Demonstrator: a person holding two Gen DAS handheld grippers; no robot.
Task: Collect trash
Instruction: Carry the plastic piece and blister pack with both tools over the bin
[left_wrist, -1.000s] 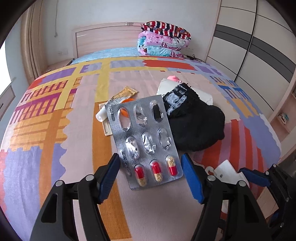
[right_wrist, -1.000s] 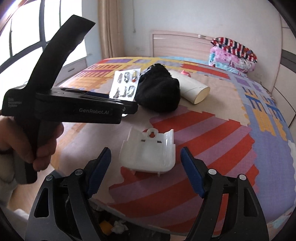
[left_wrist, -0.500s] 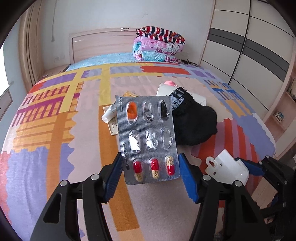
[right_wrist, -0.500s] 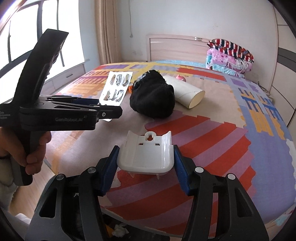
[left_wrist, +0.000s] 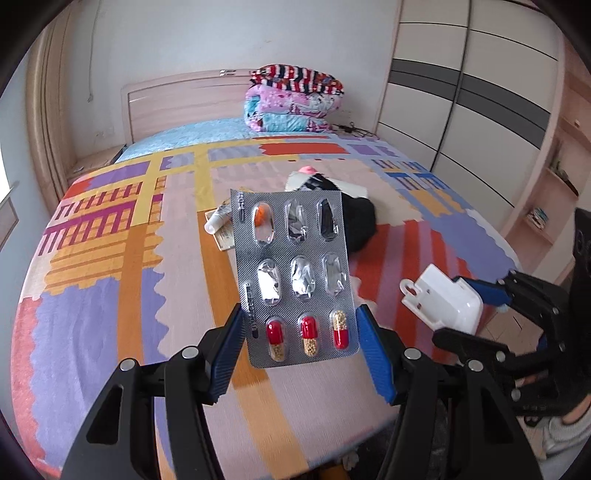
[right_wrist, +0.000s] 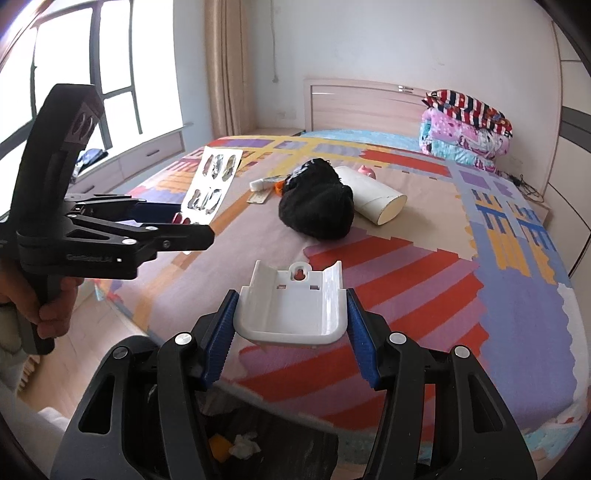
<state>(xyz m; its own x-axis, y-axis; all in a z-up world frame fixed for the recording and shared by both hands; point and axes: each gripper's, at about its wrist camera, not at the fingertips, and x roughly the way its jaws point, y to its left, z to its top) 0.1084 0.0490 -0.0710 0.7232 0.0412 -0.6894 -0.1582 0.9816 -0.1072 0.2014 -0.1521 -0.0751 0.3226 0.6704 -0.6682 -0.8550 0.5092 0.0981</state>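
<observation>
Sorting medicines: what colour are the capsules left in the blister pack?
Red and yellow capsules, clearest in the left wrist view.

home bedroom, large bed (left_wrist: 110, 302) with patterned cover, wooden headboard (left_wrist: 177, 99), folded blankets (left_wrist: 295, 99), sliding wardrobe (left_wrist: 461, 92), curtained window (right_wrist: 110, 74)

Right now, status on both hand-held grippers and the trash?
Left hand-held gripper shut on pill blister pack. Right hand-held gripper shut on white plastic holder. Both lifted off bed; nothing blocking.
</observation>
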